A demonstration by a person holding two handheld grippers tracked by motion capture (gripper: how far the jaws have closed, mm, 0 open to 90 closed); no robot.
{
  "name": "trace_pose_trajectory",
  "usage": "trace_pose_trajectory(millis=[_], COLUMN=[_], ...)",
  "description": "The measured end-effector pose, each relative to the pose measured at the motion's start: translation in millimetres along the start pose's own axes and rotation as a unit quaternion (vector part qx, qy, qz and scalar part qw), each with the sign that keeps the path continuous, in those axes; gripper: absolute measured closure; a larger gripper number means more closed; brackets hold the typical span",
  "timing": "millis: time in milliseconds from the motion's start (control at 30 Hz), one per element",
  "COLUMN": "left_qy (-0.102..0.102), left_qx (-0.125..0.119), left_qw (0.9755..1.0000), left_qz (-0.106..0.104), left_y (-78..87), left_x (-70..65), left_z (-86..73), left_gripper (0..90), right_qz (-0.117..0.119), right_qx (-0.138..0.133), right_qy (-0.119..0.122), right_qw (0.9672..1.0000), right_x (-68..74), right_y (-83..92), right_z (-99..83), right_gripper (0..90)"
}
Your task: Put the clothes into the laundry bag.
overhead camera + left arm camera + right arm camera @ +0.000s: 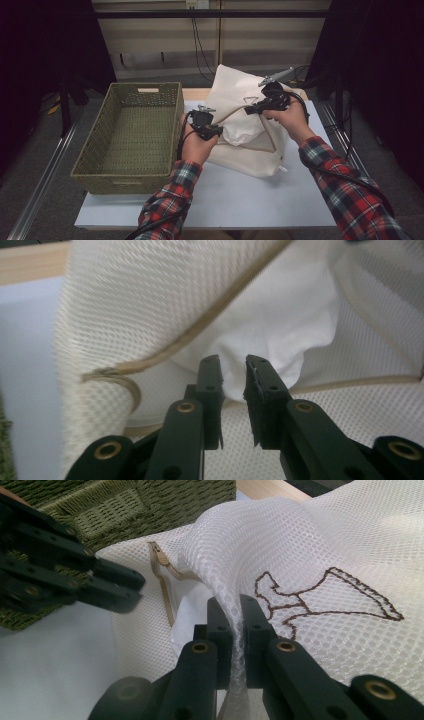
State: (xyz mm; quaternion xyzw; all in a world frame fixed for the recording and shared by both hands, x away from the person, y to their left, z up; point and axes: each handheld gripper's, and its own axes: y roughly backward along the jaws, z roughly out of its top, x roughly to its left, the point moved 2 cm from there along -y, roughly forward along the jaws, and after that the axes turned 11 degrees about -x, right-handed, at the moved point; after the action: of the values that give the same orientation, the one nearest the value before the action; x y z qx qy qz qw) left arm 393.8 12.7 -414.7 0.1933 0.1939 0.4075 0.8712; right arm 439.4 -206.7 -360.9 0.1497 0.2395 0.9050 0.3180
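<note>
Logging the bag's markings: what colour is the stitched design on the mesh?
Dark brown, an outline figure on the white mesh bag; the right gripper view shows it best.

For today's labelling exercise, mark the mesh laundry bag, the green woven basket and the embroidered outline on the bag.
mesh laundry bag [235, 92], high view, upper cloth panel.
green woven basket [125, 175], high view, near rim.
embroidered outline [350, 582], right gripper view, brown stitching.

The bare white tabletop [240, 195] in front of the cream mesh laundry bag [250, 145] lies free for a hand to pass. On the left, the tall walls of the green woven rectangular basket [95, 150] block sideways movement. Its open top gives room inside.
</note>
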Motion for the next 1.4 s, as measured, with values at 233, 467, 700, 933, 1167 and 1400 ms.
trace_pose_trajectory(millis=[233,467,700,933,1167,1400], left_qy=[-0.004,0.0,0.003,0.002,0.004,0.0], left_qx=[0.01,0.008,-0.002,-0.021,-0.036,-0.056], left_qw=[0.9999,0.9998,0.9997,0.9994,0.9991,0.9984], left_qz=[-0.013,-0.016,-0.025,-0.027,-0.02,-0.009], left_y=[-17.5,-31.9,-51.0,-68.2,-81.4,-88.3], left_x=[-2.9,-4.0,-5.4,-7.9,-5.1,-1.7], left_z=[-15.1,-22.4,-29.5,-29.1,-25.1,-19.6], left_gripper=[89.3,90.0,90.0,90.0,90.0,90.0], right_qz=[0.009,0.008,0.013,0.014,0.014,0.013], right_qx=[-0.003,-0.006,-0.006,-0.008,-0.011,-0.013], right_qy=[-0.002,-0.007,-0.008,-0.013,-0.017,-0.021], right_qw=[1.0,0.9999,0.9999,0.9998,0.9997,0.9996], right_x=[3.5,1.0,0.1,-2.6,-4.3,-4.3], right_y=[-1.1,0.5,0.7,3.1,7.3,8.4], right_z=[-1.6,-5.1,-8.6,-13.0,-16.0,-19.1], right_gripper=[86.7,86.8,86.7,86.8,86.8,86.8])
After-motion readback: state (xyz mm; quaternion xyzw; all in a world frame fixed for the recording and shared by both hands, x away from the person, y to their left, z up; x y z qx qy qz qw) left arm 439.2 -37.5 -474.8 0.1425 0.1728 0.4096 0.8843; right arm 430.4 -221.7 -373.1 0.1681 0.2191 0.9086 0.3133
